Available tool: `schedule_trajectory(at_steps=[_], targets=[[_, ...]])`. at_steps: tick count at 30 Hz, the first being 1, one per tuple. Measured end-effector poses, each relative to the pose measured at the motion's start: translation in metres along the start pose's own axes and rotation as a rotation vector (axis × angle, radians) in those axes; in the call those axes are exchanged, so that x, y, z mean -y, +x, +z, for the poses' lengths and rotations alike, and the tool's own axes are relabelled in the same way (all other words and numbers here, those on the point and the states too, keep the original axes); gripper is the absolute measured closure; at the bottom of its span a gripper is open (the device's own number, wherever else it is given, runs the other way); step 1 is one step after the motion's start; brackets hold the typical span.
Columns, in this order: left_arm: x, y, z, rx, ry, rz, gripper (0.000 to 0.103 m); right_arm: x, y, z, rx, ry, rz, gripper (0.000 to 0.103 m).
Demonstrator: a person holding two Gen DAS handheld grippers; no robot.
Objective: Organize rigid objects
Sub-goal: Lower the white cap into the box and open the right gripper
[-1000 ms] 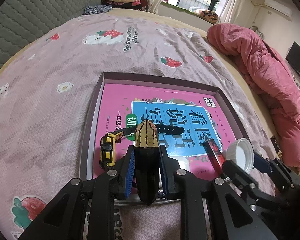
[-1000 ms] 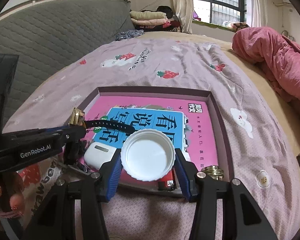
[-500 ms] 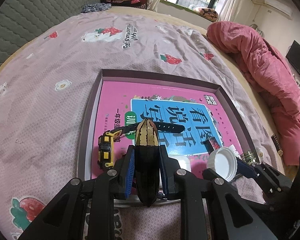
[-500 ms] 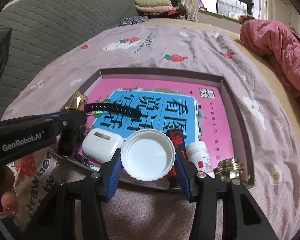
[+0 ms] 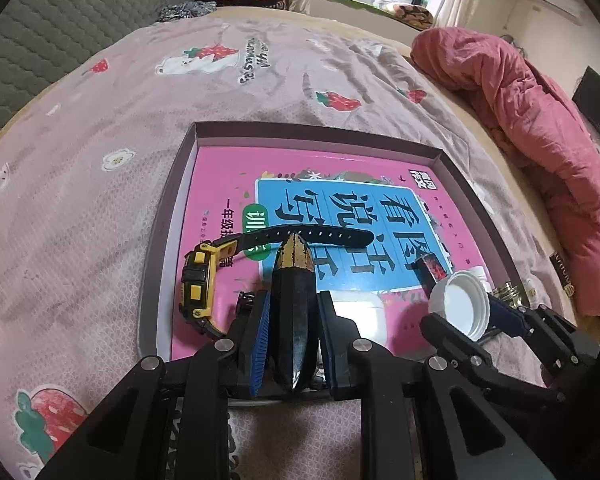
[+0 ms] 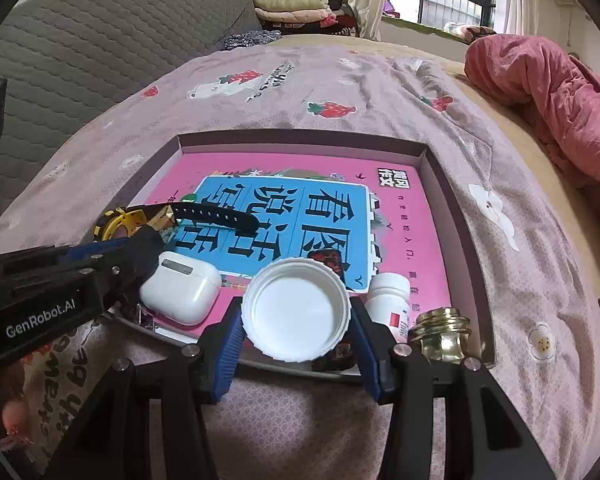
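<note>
Left claw [image 5: 292,328] grips dark cone [image 5: 293,304]; tray [image 5: 160,240] on strawberry-print bedspread [image 5: 100,160].

We see right gripper [image 6: 296,316] clamping white cap [image 6: 296,314] over tray [image 6: 456,200] edge. Earbud case [image 6: 182,292], pill bottle [image 6: 388,300], brass nut [image 6: 440,334], watch [image 6: 120,224] inside on pink book [image 6: 396,216].

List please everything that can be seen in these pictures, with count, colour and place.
tray: 1, purple, on the bed
book: 1, pink and blue, flat in the tray
watch: 1, yellow and black, on the book, left side
earbud case: 1, white, near edge of the tray
pill bottle: 1, white, near right corner
brass fitting: 1, gold, beside the pill bottle
quilt: 1, pink, right of the tray
left gripper: 1, black, shut on a dark gold-tipped object
right gripper: 1, black, shut on a white cap
</note>
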State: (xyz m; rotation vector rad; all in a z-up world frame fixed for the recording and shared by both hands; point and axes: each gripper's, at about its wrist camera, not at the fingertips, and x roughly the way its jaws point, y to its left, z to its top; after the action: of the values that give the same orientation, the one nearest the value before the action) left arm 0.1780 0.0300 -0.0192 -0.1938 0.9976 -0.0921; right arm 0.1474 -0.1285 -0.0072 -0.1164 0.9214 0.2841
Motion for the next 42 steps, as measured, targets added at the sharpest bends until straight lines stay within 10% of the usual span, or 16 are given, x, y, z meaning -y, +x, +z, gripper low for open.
schedule_trajectory(at_steps=[42], targets=[[-0.002, -0.002, -0.001, -0.003, 0.008, -0.002, 0.080, 0.005, -0.004, -0.001, 0.014, 0.023, 0.014, 0.052]])
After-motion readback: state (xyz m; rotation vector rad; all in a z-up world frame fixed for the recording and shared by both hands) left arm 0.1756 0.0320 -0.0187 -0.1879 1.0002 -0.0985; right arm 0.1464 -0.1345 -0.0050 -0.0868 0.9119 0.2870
